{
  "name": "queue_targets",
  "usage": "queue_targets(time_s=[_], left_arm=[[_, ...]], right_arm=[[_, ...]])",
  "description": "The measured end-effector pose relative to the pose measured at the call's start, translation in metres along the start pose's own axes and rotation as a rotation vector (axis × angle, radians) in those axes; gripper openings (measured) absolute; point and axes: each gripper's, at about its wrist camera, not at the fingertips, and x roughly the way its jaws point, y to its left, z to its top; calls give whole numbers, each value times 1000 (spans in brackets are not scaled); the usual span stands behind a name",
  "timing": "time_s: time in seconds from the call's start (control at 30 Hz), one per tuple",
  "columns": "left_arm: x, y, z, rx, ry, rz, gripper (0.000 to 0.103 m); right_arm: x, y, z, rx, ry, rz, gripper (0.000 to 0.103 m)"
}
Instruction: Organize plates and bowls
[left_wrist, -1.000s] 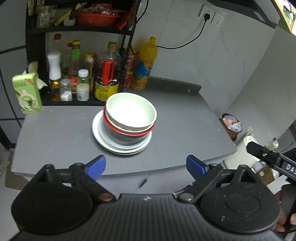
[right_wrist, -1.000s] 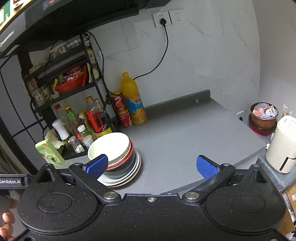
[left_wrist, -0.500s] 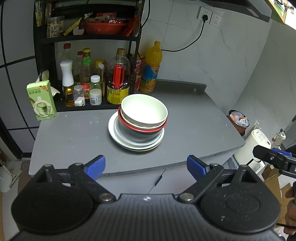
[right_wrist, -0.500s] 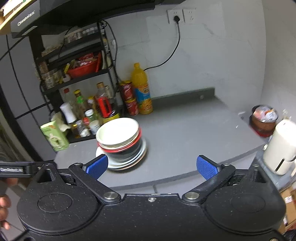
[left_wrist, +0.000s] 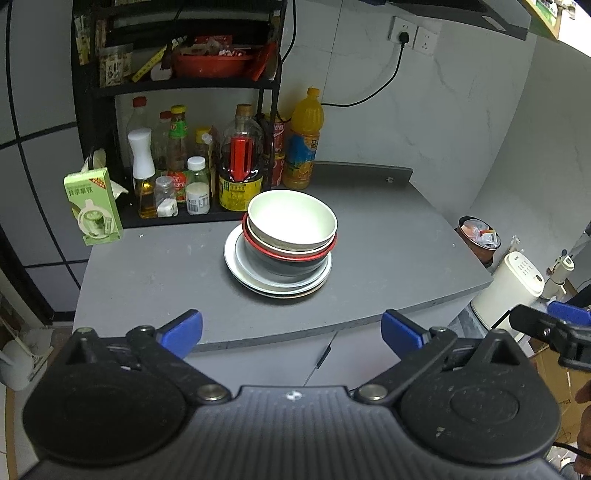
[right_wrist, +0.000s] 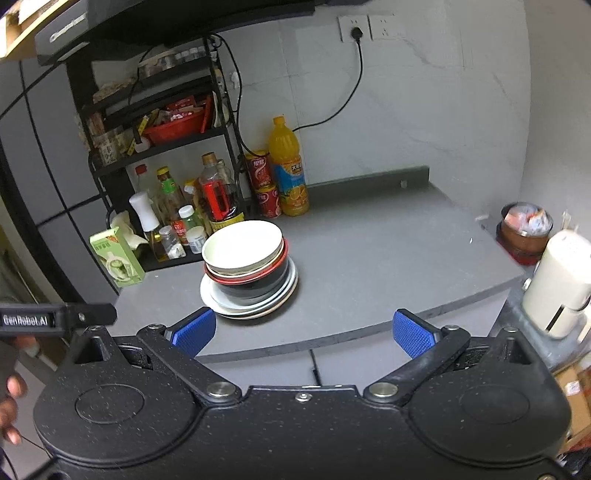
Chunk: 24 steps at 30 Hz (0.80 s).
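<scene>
Both grippers hang in front of the grey countertop (left_wrist: 369, 266), short of its near edge, and neither one touches anything. The left gripper (left_wrist: 291, 328) has its blue-padded jaws spread wide with nothing between them; the right gripper (right_wrist: 303, 328) shows the same, jaws released and bare.

Straight ahead of the left jaws, well beyond the fingertips and a touch toward the left one, sits the stack. A cream bowl (left_wrist: 291, 218) is on top, nested in a red-rimmed black bowl (left_wrist: 288, 260), and that rests on a pile of white plates (left_wrist: 240, 266). The whole stack stands upright on the counter, well apart from both grippers.

From the right wrist view the same stack lies beyond the left fingertip, off to that side of the jaws rather than centred between them.

Farther out past the stack, behind it, a black rack (left_wrist: 85, 110) holds sauce bottles (left_wrist: 240, 166) and, on its shelf above, a red basket (left_wrist: 210, 62). An orange drink bottle (left_wrist: 303, 140) stands just beside the rack, with red cans (right_wrist: 264, 184) next to it. A green carton (left_wrist: 92, 206) sits out beyond the left jaw, near the counter's edge.

Past the right jaw, off the counter, there is a white appliance (left_wrist: 509, 284) and a round bin (left_wrist: 478, 236) with scraps in it. A bit of the right gripper pokes into the left wrist view at that same side.
</scene>
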Motion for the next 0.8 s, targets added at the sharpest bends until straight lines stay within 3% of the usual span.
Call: queue_targets(time_s=[0.1, 0.37, 0.8], left_arm=[[0, 0, 0, -10, 5, 0, 102], [-5, 6, -2, -21, -1, 17, 102], [-7, 17, -3, -31, 6, 20, 102]], right_arm=[[-5, 2, -2, -40, -10, -4, 103], [-6, 0, 1, -18, 20, 11, 103], [-13, 9, 3, -5, -14, 9, 103]])
